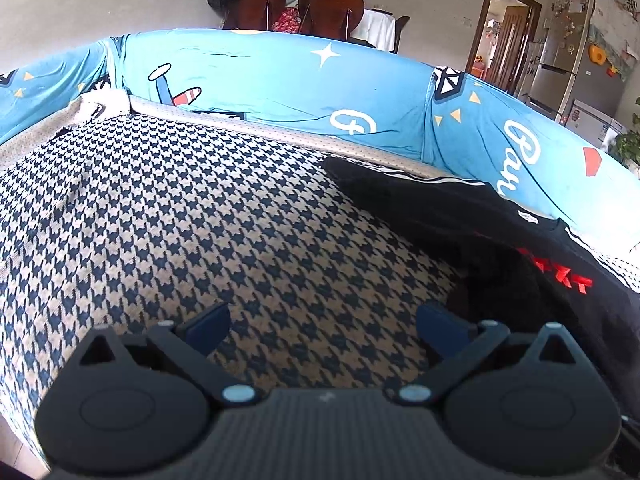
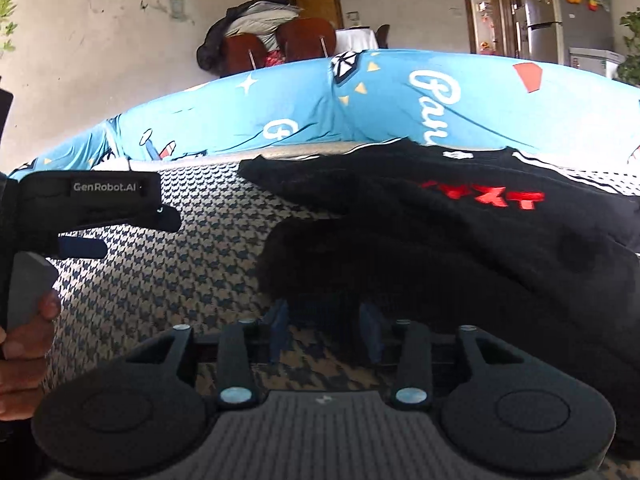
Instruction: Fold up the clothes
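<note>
- Two grippers work a black shirt (image 2: 460,240) rumpled on a houndstooth sofa (image 1: 180,220).
- Right gripper (image 2: 326,332): jaws pinching the shirt's near edge.
- Left gripper (image 1: 322,320): jaws apart, empty, beside it.
- Best practice: hold firm, spread flat before creasing.

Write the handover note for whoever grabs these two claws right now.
Left claw: open, empty, over the houndstooth cover.
Right claw: partly closed around the near edge of the black garment; whether it pinches the cloth cannot be told.
The garment with red lettering lies rumpled on the cover, against the blue cushion.
Done: no neat fold visible.
Left: spread it flat, fold it.
</note>
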Available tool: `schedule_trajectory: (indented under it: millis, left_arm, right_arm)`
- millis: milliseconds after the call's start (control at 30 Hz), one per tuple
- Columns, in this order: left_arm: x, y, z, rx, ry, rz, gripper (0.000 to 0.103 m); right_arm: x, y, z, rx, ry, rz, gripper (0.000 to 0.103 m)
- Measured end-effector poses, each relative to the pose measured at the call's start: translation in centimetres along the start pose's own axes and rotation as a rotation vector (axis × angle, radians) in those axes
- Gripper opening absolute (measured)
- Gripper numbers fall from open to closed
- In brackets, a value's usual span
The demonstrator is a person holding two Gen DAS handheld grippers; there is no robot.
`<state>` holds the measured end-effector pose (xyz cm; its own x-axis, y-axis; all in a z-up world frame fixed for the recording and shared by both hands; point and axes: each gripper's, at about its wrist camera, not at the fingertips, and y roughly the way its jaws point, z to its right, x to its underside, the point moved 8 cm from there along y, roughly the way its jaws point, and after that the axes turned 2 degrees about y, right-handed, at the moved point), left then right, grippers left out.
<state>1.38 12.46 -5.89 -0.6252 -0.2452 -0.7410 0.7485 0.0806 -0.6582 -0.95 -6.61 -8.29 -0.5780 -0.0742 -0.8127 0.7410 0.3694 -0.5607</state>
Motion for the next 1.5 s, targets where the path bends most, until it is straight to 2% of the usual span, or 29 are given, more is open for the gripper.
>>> schedule_trajectory:
  millis: [133, 267, 533, 667, 733, 800, 900, 1033, 1300, 1500]
  left_arm:
    - [0.0, 0.1, -0.5, -0.011, -0.006, -0.003, 0.103]
    - [-0.1, 0.2, -1.0, -0.018, -0.02, -0.012, 0.103]
    - [-0.1, 0.5, -1.5, -0.017, -0.028, -0.02, 0.103]
    - [0.0, 0.6, -1.4, -0.016, -0.023, -0.023, 0.103]
    - [0.0, 0.6, -1.4, -0.018, -0.019, -0.018, 0.103]
    - [0.0, 0.5, -1.3, -0.021, -0.015, -0.014, 0.103]
    - [-0.2, 0.3, -1.2, -0.025, -0.013, -0.004, 0.103]
    - [-0.5, -0.1, -1.1, -0.04, 0.001, 0.022, 0.103]
    - [-1.6, -1.8, -1.9, -0.099, 0.004, 0.117, 0.103]
    - [-2.5, -4.2, -3.0, -0.155, -0.008, 0.2, 0.103]
  right_arm:
    - [-0.2, 1.7, -1.3, -0.006, -0.043, -0.004, 0.045]
    - [-0.5, 3.2, -2.0, -0.005, -0.081, 0.0, 0.052]
    - [-0.6, 6.6, -3.2, 0.011, -0.16, -0.023, 0.054]
    - [-0.6, 7.7, -3.2, 0.034, -0.161, -0.02, 0.053]
    - [-0.7, 7.8, -2.9, 0.038, -0.147, -0.017, 0.046]
    - [-0.8, 7.8, -2.6, 0.041, -0.13, -0.013, 0.016]
    - [-1.0, 7.7, -2.0, 0.041, -0.1, -0.007, 0.008]
    - [-2.0, 5.9, -2.1, -0.008, -0.063, 0.033, 0.007]
    - [-4.0, 0.4, -4.0, -0.238, -0.02, 0.081, 0.007]
    - [-3.3, -2.6, -5.9, -0.391, -0.026, 0.061, 0.007]
